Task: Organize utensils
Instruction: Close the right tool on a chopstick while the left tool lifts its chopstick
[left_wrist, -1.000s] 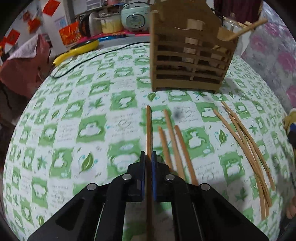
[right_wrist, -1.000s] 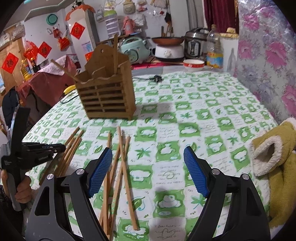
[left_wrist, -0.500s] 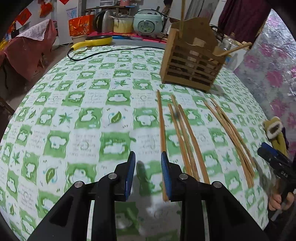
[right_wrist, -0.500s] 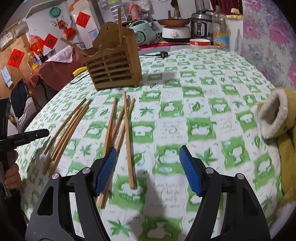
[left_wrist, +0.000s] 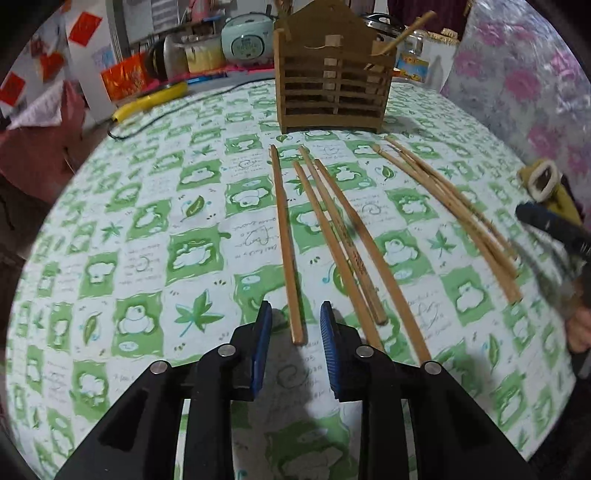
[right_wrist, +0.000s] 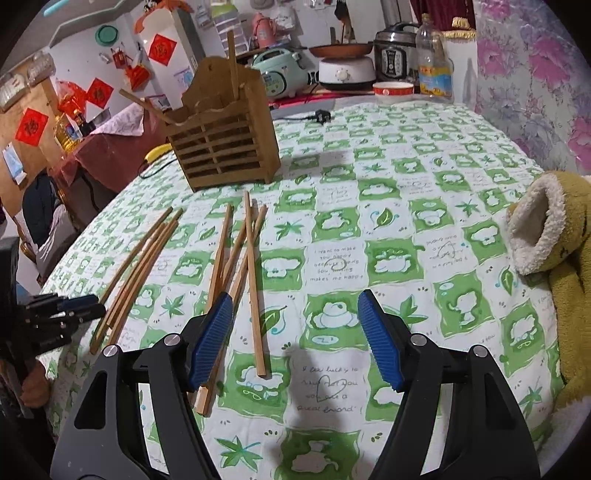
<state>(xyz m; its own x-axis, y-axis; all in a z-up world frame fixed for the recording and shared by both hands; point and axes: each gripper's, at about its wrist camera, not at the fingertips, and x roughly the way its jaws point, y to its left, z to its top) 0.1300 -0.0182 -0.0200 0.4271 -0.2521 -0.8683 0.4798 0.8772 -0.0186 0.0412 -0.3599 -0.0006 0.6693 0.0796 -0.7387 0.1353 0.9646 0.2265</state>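
Note:
A slatted wooden utensil holder (left_wrist: 332, 92) stands at the far side of the table and shows in the right wrist view too (right_wrist: 225, 147), with a chopstick or two standing in it. Several wooden chopsticks lie loose on the tablecloth. One chopstick (left_wrist: 286, 240) lies alone with its near end between the fingers of my left gripper (left_wrist: 295, 339), which is open and empty. A bundle (left_wrist: 343, 240) lies to its right, another (left_wrist: 450, 214) farther right. My right gripper (right_wrist: 295, 339) is open wide and empty over the cloth beside a chopstick (right_wrist: 253, 280).
The round table carries a green and white patterned cloth (right_wrist: 406, 206). A yellow fleece slipper (right_wrist: 546, 258) lies at its right edge. Rice cookers, a bottle and a bowl (right_wrist: 391, 88) stand beyond the table. A black cable and plug (right_wrist: 321, 116) lie near the holder.
My left gripper let go of the single chopstick, which now lies on the cloth, and opened wider. Both grippers shifted their view; the right stays open.

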